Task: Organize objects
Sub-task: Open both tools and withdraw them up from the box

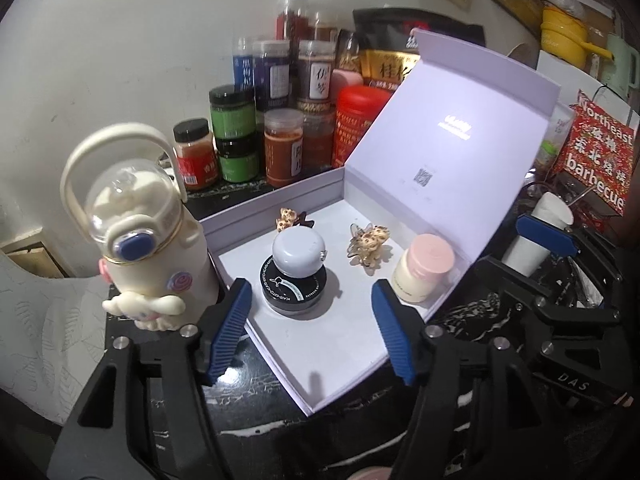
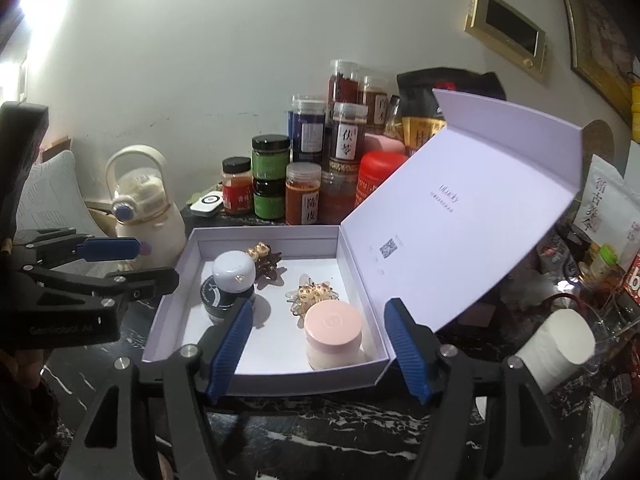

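4 items in open box (image 2: 360, 380): 2 jars, 2 hair clips

A lived-in home, likely a kitchen or dining corner. A black marble-patterned countertop (image 2: 340, 420) stands against a plain white wall (image 2: 240, 60). At the far side, spice jars (image 2: 304, 192) with Chinese labels crowd together beside a red tin (image 2: 376, 184) and a dark snack bag (image 1: 400, 48). To the far right sit a yellow pot (image 1: 568, 36) and a red barbecue seasoning packet (image 1: 600, 148). A framed picture (image 2: 592, 32) hangs on the wall, and a cream cartoon water bottle (image 1: 152, 240) stands at the left.
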`<state>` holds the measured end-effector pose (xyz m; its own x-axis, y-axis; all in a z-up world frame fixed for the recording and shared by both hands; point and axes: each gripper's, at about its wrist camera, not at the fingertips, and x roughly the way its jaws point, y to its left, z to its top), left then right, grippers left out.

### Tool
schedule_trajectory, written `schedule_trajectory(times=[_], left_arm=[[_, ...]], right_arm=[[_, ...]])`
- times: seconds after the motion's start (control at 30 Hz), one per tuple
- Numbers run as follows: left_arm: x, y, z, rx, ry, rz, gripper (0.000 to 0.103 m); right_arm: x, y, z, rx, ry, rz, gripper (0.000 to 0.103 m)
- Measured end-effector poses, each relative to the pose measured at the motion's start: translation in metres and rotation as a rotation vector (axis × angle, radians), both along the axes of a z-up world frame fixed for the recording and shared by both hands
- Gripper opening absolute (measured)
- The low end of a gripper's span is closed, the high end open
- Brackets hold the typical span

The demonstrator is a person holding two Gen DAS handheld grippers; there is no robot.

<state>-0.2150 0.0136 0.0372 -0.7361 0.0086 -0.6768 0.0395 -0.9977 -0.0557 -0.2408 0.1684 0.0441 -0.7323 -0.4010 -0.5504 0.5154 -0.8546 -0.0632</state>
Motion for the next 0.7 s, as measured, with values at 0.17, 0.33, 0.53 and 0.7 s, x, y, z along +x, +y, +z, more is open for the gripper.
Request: schedule_trajectory(times=[0.17, 0.33, 0.53, 0.7], left_arm=[[0.018, 0.006, 0.011, -0.016, 0.021, 0.005, 0.072], [0.036, 0.008, 0.017, -0.012, 0.032, 0.01, 0.079], [0.056, 0.013, 0.024, -0.022, 0.049, 0.013, 0.085], [0.074, 0.016, 0.03, -0.029, 0.063, 0.018, 0.087]], right_arm=[[0.017, 0.005, 0.01, -0.015, 0.019, -0.002, 0.076], [0.033, 0.01, 0.017, -0.017, 0.039, -0.006, 0.08], [0.052, 0.016, 0.025, -0.026, 0.057, -0.012, 0.083], [0.066, 0.02, 0.028, -0.03, 0.063, -0.013, 0.083]])
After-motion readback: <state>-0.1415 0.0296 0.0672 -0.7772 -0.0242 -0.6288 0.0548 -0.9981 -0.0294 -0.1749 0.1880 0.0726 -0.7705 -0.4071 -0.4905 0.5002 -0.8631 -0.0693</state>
